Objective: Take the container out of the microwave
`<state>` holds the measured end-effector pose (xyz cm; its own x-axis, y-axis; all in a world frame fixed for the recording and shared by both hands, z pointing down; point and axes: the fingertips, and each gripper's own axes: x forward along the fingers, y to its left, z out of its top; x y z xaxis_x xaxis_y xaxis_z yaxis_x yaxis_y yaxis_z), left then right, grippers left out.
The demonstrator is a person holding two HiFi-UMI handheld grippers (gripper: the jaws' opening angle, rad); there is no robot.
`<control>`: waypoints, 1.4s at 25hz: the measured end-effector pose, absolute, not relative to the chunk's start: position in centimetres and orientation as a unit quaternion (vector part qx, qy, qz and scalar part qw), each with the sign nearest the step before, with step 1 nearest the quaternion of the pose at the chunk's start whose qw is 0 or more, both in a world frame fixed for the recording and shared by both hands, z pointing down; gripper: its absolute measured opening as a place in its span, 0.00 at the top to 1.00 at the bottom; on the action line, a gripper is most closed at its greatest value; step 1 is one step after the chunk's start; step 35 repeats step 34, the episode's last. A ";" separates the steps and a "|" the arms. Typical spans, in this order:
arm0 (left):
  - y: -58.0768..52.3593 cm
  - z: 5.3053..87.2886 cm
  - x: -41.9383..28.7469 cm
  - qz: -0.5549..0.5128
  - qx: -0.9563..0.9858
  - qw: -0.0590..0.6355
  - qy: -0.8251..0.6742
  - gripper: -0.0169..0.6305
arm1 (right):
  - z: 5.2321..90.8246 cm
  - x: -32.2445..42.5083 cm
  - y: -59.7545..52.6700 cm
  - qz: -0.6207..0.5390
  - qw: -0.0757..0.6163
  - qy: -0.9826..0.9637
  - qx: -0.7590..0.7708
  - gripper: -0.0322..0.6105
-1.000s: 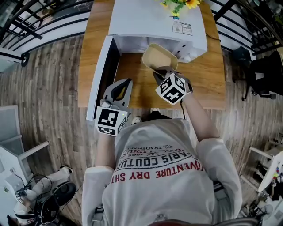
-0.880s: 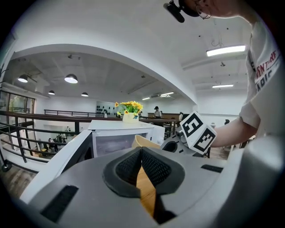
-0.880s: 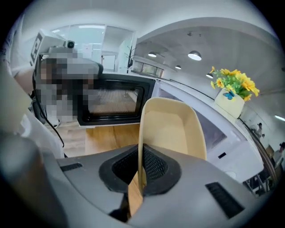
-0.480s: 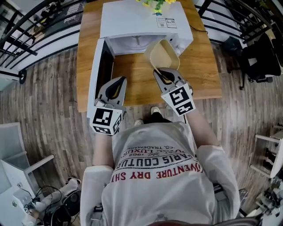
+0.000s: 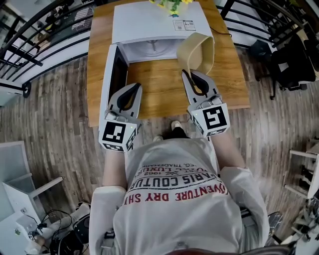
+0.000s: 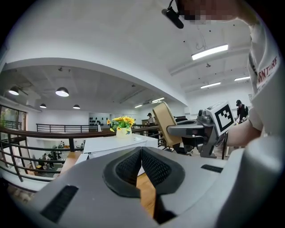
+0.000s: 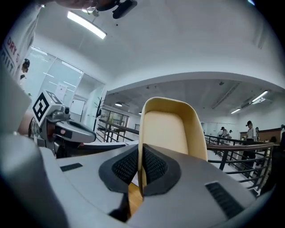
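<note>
My right gripper is shut on the rim of a beige rectangular container, held high above the wooden table and tipped on edge, its open side toward me. In the right gripper view the container stands upright between the closed pads. The white microwave sits at the table's far side with its door swung open to the left; its cavity looks empty. My left gripper hovers left of the container, jaws together with nothing between them.
A vase of yellow flowers stands on top of the microwave. The wooden table has bare surface in front of the microwave. Black railings run behind the table. A dark chair stands at the right.
My right gripper has risen with the container, which turned from lying nearly flat to standing on edge. The left gripper lifted slightly.
</note>
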<state>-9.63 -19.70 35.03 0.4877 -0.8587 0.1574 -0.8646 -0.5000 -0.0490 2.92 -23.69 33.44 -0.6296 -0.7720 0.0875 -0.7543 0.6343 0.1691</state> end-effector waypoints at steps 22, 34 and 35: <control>-22.7 32.8 -10.3 0.058 0.846 -0.003 -0.529 0.95 | 33.5 4.6 -27.3 -0.044 0.051 -0.884 0.462 0.90; -23.7 32.3 -9.6 0.064 0.846 -0.015 -0.529 0.95 | 33.2 4.2 -28.1 -0.091 0.067 -0.880 0.461 0.90; -23.7 32.3 -9.6 0.064 0.846 -0.015 -0.529 0.95 | 33.2 4.2 -28.1 -0.091 0.067 -0.880 0.461 0.90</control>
